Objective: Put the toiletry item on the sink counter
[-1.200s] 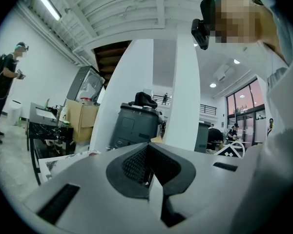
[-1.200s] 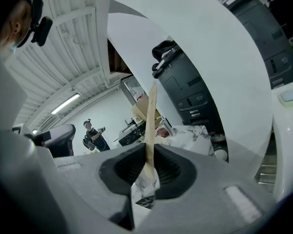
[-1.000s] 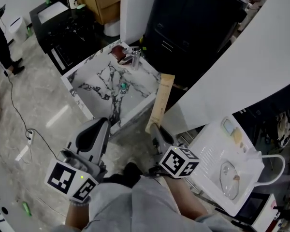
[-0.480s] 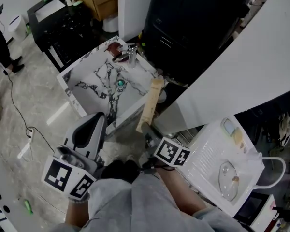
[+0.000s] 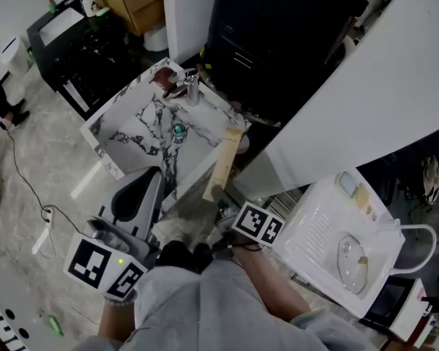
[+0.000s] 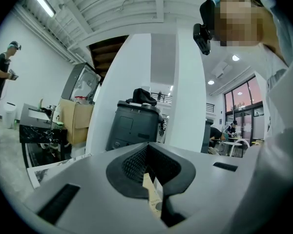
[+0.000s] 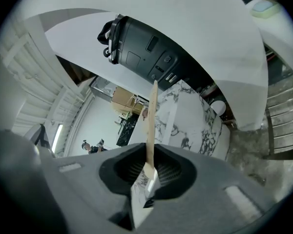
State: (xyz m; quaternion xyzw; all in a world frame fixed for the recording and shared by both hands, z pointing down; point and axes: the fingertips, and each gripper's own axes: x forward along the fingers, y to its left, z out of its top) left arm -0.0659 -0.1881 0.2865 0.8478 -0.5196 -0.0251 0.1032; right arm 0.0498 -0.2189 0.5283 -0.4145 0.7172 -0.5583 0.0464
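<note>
A long tan toiletry box [image 5: 223, 163] stands nearly upright with my right gripper [image 5: 218, 196] shut on its lower end. In the right gripper view the box [image 7: 150, 126] rises from between the jaws of that gripper [image 7: 147, 172] toward the marble sink counter [image 7: 195, 121]. From the head view the box's top overlaps the near right corner of the counter [image 5: 132, 134]. My left gripper [image 5: 156, 175] hangs lower left, off the counter's front edge, with its jaws together. In its own view the left gripper [image 6: 154, 199] shows a tan sliver in the slit between the jaws, and I cannot tell what it is.
A chrome faucet [image 5: 191, 88] and a brown item [image 5: 163, 79] sit at the counter's back, and a green drain [image 5: 178, 129] lies in the basin. A large black unit [image 5: 278, 35] stands behind. To the right is a white rack [image 5: 344, 247]. A black cabinet [image 5: 73, 35] is at far left.
The right gripper and the box have shifted left, so the box's top now overlaps the counter's corner. The left gripper has hardly moved.
</note>
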